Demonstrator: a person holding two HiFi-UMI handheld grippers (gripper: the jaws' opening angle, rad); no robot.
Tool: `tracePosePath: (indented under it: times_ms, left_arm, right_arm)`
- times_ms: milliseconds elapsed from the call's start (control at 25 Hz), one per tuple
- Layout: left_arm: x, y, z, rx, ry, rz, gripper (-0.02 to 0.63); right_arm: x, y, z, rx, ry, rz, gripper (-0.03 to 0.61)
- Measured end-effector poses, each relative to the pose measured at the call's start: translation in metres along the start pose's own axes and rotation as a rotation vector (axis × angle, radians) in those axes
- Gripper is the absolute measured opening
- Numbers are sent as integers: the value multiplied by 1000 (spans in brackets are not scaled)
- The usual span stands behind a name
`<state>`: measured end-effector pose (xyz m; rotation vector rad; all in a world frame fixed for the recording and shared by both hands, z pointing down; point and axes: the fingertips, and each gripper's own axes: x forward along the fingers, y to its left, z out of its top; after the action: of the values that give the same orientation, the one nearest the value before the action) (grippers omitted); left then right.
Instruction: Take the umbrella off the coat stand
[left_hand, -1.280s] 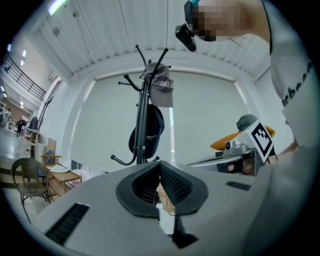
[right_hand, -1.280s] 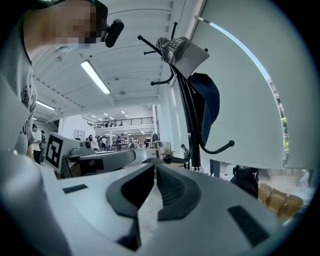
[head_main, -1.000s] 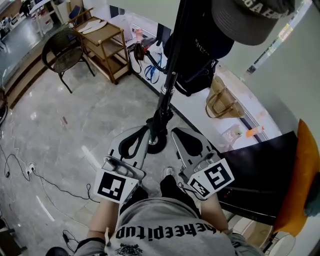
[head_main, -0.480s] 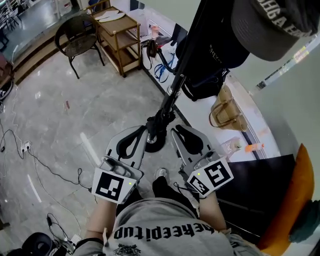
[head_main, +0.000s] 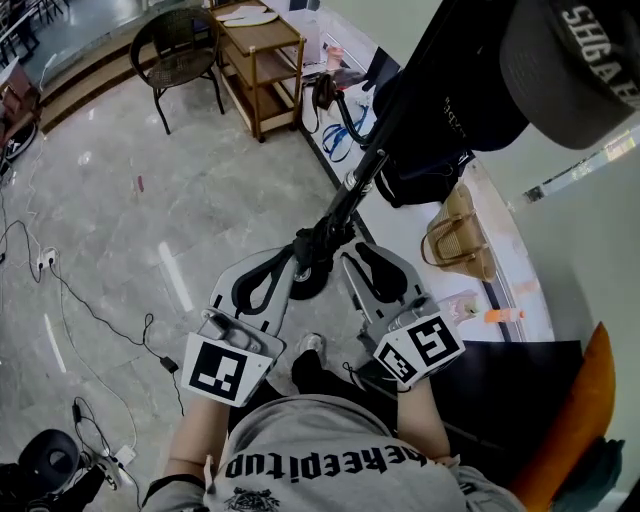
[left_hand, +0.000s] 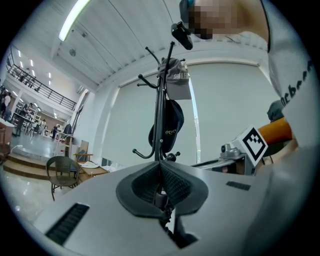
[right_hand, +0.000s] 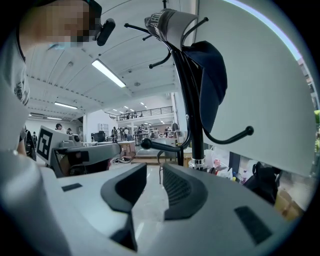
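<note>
With left tongs (left_hand: 159, 169) clamped on thin black umbrella (head_main: 328, 225) beside stand (right_hand: 196, 145), right tongs (right_hand: 155, 174) just opening, empty: expect light, stiff, probably slippery rod; hold shaft low, lift clear slowly.

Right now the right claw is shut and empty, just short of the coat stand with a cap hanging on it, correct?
No. The right claw is open: the right gripper view shows its jaws apart, just opened, with only floor between them. The rest holds: it is empty, short of the coat stand with the cap.
</note>
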<state>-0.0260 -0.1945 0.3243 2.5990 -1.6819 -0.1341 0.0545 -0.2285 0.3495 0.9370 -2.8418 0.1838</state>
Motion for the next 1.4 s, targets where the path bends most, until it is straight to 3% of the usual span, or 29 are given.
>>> tracePosePath:
  times_ms: [440, 960, 1400]
  left_arm:
    - [-1, 0, -14, -22, 17, 53, 17]
    - [-8, 8, -23, -19, 48, 97, 17]
    - [-16, 19, -27, -24, 53, 153, 17]
  right_arm:
    - [7, -9, -24, 15, 61, 39, 123]
    - [27, -36, -54, 43, 125, 13, 159]
    - [49, -59, -73, 40, 172, -57, 206]
